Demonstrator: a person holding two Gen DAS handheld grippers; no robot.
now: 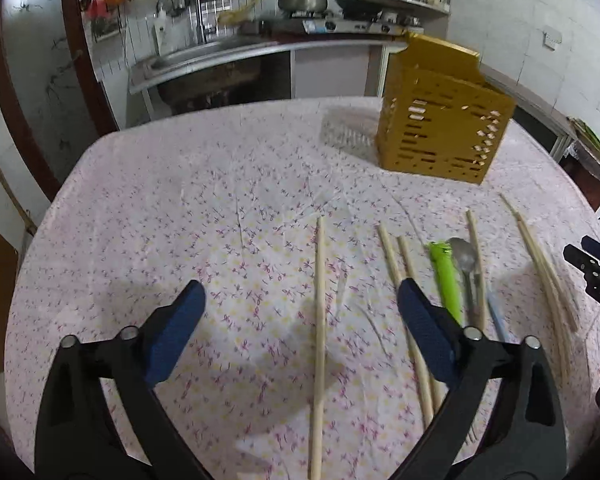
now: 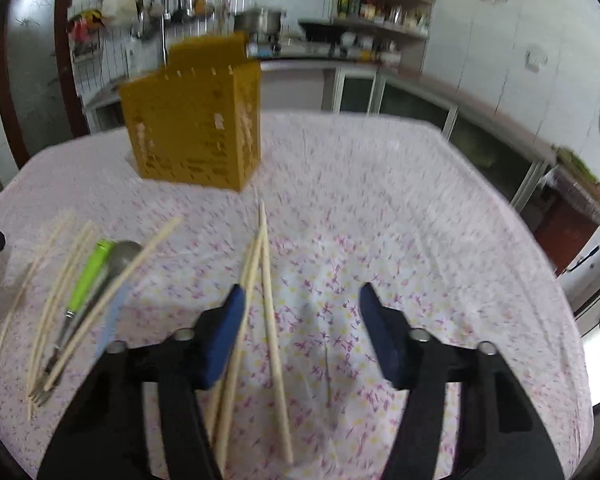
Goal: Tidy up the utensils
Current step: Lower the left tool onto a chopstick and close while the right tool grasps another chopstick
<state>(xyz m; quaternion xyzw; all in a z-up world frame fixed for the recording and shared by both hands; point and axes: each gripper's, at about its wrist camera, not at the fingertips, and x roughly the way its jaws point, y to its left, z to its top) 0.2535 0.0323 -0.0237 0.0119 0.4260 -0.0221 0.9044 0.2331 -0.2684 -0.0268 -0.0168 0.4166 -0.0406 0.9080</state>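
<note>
1. Blue-padded fingers (image 1: 188, 320) of the left gripper (image 1: 300, 304) stand spread wide above the counter (image 1: 140, 220), one loose chopstick (image 1: 320, 320) lying between them, untouched.
2. Fingers (image 2: 228, 332) of the right gripper (image 2: 302, 316) are spread too, gripping nothing; a chopstick pair (image 2: 266, 280) lies between them, one stick passing under the left finger.
3. Further out, more chopsticks (image 1: 396, 264), a green-handled utensil (image 1: 444, 276) and a metal spoon (image 1: 466, 260) lie side by side.
4. Beyond them stands the yellow slotted holder (image 1: 444, 128), upright on the flowered cloth.
</note>
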